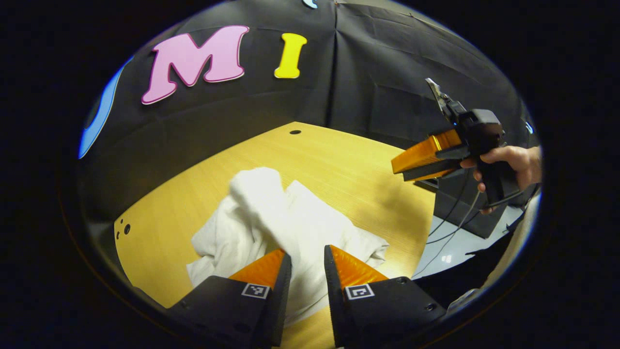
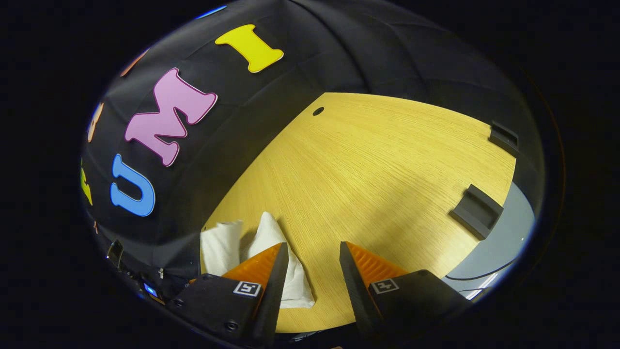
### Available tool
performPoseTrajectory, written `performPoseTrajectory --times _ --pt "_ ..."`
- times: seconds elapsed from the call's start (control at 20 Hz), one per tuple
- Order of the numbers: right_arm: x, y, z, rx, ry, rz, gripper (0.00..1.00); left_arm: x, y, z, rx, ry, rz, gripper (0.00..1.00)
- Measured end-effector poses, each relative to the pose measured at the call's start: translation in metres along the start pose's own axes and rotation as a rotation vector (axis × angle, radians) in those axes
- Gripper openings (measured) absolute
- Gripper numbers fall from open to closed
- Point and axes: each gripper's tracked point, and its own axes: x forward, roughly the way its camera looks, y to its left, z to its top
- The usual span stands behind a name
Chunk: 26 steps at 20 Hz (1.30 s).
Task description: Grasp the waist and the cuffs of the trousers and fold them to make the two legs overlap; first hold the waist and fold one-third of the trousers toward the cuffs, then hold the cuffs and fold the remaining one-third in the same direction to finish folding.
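White trousers (image 1: 286, 218) lie crumpled in a heap on the wooden table (image 1: 339, 160). In the left gripper view my left gripper (image 1: 308, 256) hovers open just above the near part of the heap, with cloth showing in the gap between its fingers. The right gripper (image 1: 419, 160) is held by a hand (image 1: 508, 162) off to the right, above the table's edge. In the right gripper view my right gripper (image 2: 314, 253) is open over bare table (image 2: 378, 165), and an end of the trousers (image 2: 261, 242) lies at its lower left, partly behind the left finger.
Two dark brackets (image 2: 477, 208) (image 2: 503, 138) sit on the table's right edge. A small round hole (image 2: 318, 111) marks the far side of the table near the black wall. Beyond the right edge are a dark box (image 1: 465, 208), cables (image 1: 453, 218) and grey floor.
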Motion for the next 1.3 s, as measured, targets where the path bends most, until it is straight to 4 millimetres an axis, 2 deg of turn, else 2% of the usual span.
performPoseTrajectory --times 0.05,0.15,0.3,0.4,0.55,0.7,0.8,0.85,0.9,1.3 --pt "0.001 -0.001 0.0 0.0 0.002 -0.001 0.67 -0.001 -0.008 -0.002 0.02 0.005 -0.035 0.43" --pt "0.001 -0.001 -0.001 0.001 0.007 -0.001 0.67 -0.005 -0.025 -0.004 0.064 0.011 -0.104 0.52" --pt "0.001 0.004 -0.002 -0.003 0.01 0.009 0.67 -0.012 -0.043 -0.005 0.065 0.007 -0.177 0.69" --pt "0.002 0.01 -0.003 -0.016 0.013 0.021 0.67 -0.017 -0.049 -0.002 0.025 0.0 -0.205 0.78" --pt "0.001 0.024 -0.006 -0.018 0.019 0.054 0.67 -0.026 -0.049 0.004 -0.054 -0.01 -0.21 0.82" --pt "-0.002 0.045 -0.011 -0.032 0.034 0.106 0.67 -0.037 -0.034 0.012 -0.13 -0.029 -0.176 0.86" --pt "-0.006 0.063 -0.012 -0.07 0.03 0.151 0.72 -0.048 -0.022 0.018 -0.182 -0.047 -0.143 0.87" --pt "-0.009 0.074 -0.013 -0.093 0.03 0.175 0.65 -0.053 -0.014 0.02 -0.208 -0.058 -0.124 0.87" --pt "-0.012 0.084 -0.014 -0.124 0.026 0.194 0.79 -0.059 -0.007 0.024 -0.235 -0.071 -0.107 0.87" --pt "-0.037 0.149 -0.002 -0.499 -0.075 0.215 0.79 -0.098 0.067 0.056 -0.374 -0.199 0.124 0.87"
